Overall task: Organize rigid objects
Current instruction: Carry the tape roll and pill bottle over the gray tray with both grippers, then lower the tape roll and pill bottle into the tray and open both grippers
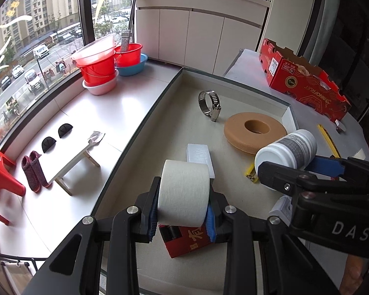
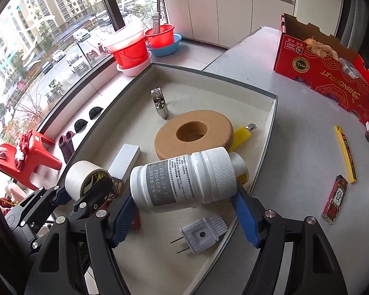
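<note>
My left gripper (image 1: 184,191) is shut on a white tape roll (image 1: 183,172) and holds it above the near part of the beige tray (image 1: 145,123). My right gripper (image 2: 183,193) is shut on a white pill bottle (image 2: 184,177) that lies sideways between its blue pads, over the tray's right half. In the left wrist view the bottle (image 1: 286,151) hangs to the right of the tape. The tape roll (image 2: 80,180) shows at the lower left of the right wrist view.
In the tray lie a hose clamp (image 1: 209,104), a brown foam ring (image 1: 254,129), a white block (image 1: 200,156), a red box (image 1: 184,239), a white plug (image 2: 201,233) and a yellow piece (image 2: 242,132). On the table to the right sit a red fruit carton (image 2: 327,73), a yellow strip (image 2: 345,152) and a small red box (image 2: 334,199).
</note>
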Demonstrator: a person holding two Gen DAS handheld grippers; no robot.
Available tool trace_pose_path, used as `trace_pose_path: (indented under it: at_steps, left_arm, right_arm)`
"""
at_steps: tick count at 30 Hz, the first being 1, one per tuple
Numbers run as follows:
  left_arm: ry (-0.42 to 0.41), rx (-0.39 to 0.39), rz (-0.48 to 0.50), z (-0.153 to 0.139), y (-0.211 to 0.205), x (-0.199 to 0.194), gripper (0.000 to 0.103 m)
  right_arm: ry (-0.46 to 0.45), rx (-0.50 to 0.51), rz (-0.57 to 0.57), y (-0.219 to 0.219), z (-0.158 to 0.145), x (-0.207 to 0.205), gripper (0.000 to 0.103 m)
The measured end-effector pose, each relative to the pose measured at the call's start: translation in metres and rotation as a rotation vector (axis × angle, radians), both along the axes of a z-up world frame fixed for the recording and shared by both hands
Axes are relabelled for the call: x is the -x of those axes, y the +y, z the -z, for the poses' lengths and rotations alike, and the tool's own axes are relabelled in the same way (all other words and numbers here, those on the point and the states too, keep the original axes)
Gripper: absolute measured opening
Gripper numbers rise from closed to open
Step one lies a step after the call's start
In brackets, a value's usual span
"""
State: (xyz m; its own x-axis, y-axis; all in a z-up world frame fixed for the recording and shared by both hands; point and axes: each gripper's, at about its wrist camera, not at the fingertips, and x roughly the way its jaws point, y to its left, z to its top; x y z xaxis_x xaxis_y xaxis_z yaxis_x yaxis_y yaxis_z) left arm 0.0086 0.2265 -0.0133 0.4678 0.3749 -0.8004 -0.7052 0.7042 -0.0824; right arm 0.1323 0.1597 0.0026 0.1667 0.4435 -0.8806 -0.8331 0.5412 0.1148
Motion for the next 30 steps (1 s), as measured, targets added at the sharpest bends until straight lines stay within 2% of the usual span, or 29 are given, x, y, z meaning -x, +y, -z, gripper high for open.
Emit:
trace_pose_path:
  at_steps: [7,25,27,28,29,30]
  left_arm:
    - [0.006,0.001,-0.007,-0.001,0.007,-0.008,0.034]
    - [0.027,0.003,0.006,0.001,-0.008,0.0,0.035]
    - [0.034,0.007,0.007,0.001,-0.01,0.001,0.055]
    - [0.035,0.007,0.002,0.001,-0.011,0.002,0.077]
    - [0.032,0.002,-0.005,0.0,-0.012,0.004,0.088]
    - [0.029,-0.004,-0.012,-0.001,-0.014,0.006,0.088]
  right_arm:
    - [-0.009,-0.003,0.023,0.016,-0.001,-0.016,0.074]
    - [-0.059,0.048,-0.083,0.017,-0.008,0.018,0.074]
    - [-0.045,0.055,-0.097,0.017,-0.008,0.021,0.074]
    - [-0.034,0.061,-0.101,0.016,-0.007,0.024,0.075]
    - [-0.033,0.066,-0.1,0.014,-0.007,0.026,0.078]
    - [-0.043,0.075,-0.092,0.013,-0.008,0.027,0.092]
